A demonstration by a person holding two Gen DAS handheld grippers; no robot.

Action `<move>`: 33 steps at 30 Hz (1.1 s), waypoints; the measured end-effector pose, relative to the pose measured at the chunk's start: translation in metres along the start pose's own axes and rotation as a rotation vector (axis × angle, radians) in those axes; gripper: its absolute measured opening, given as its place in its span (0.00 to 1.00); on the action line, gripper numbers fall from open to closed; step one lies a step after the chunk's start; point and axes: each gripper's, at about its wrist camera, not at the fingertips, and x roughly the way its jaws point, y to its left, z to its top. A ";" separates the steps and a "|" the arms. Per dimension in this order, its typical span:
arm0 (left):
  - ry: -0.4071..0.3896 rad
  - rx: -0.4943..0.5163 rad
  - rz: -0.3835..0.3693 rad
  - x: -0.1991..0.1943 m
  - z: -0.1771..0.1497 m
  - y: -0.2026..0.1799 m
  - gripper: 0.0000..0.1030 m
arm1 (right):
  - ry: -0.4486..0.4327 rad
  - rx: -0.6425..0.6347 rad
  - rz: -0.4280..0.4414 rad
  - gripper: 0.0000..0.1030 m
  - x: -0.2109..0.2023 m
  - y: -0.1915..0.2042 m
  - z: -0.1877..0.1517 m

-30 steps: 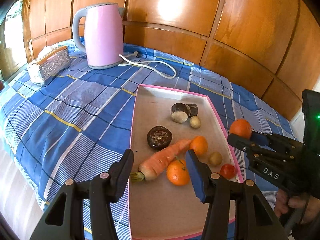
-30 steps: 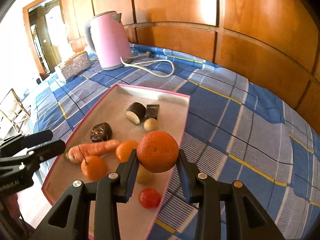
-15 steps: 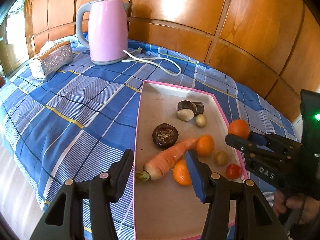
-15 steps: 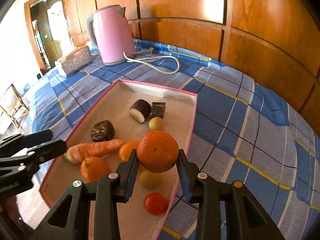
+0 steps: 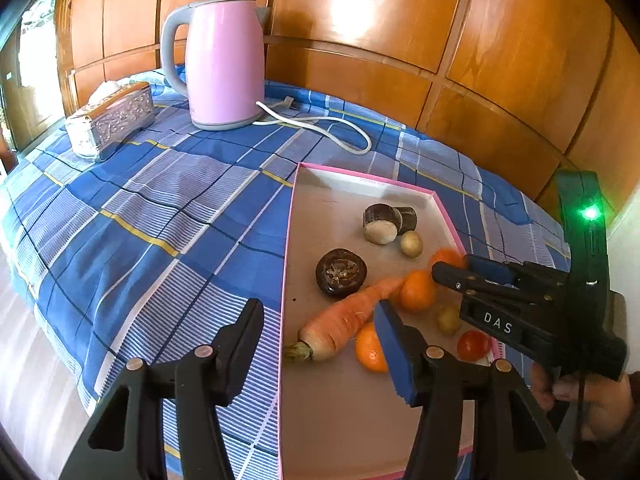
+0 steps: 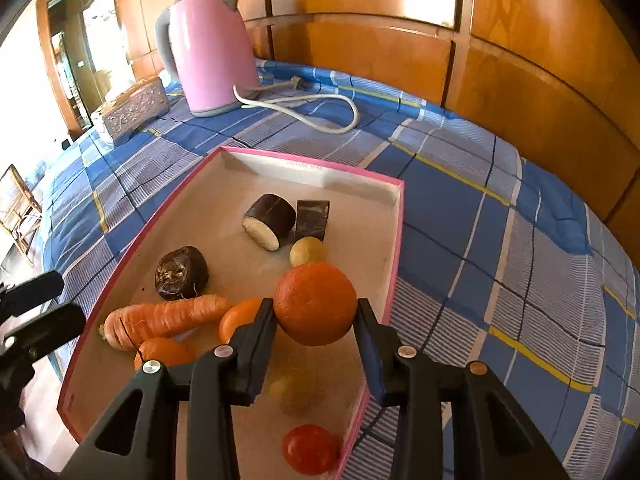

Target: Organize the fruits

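Observation:
A pink-rimmed tray [image 5: 289, 240] [image 6: 394, 248] on the blue plaid cloth holds a carrot [image 5: 344, 318] [image 6: 164, 318], two oranges [image 5: 416, 290] [image 5: 370, 348], a small tomato [image 5: 472, 345] [image 6: 310, 448], small yellowish fruits [image 6: 307, 251] and dark cut pieces [image 6: 270, 220]. My right gripper [image 6: 316, 312] is shut on a large orange [image 6: 316, 302] and holds it above the tray's right part; it also shows in the left wrist view [image 5: 446, 258]. My left gripper [image 5: 316, 334] is open and empty, low over the tray's near left edge.
A pink kettle [image 5: 222, 60] with a white cord [image 5: 320, 124] stands at the back of the table. A silver tissue box [image 5: 112, 118] sits at the back left. Wood panelling runs behind. The table edge drops off at the left.
My right gripper has carried the large orange leftward, from over the tray's right rim to above the tray's inside. My left gripper has shifted a little left and closer to the tray.

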 end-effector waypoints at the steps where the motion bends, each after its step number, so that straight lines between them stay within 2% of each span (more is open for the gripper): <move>1: -0.003 0.001 0.002 -0.001 0.000 0.000 0.58 | 0.000 0.002 0.002 0.39 0.000 0.000 0.000; 8: -0.042 0.007 0.018 -0.012 -0.001 -0.003 0.68 | -0.040 0.012 0.027 0.41 -0.017 0.004 -0.007; 12: -0.068 0.016 0.018 -0.020 -0.001 -0.006 0.74 | -0.089 0.016 0.001 0.41 -0.038 0.009 -0.017; 21: -0.133 0.038 0.016 -0.046 -0.010 -0.019 1.00 | -0.166 0.086 -0.075 0.41 -0.078 0.011 -0.049; 29: -0.145 0.039 0.014 -0.056 -0.016 -0.027 1.00 | -0.189 0.096 -0.098 0.41 -0.093 0.013 -0.067; 33: -0.148 0.046 0.068 -0.058 -0.016 -0.032 1.00 | -0.196 0.095 -0.098 0.41 -0.095 0.013 -0.068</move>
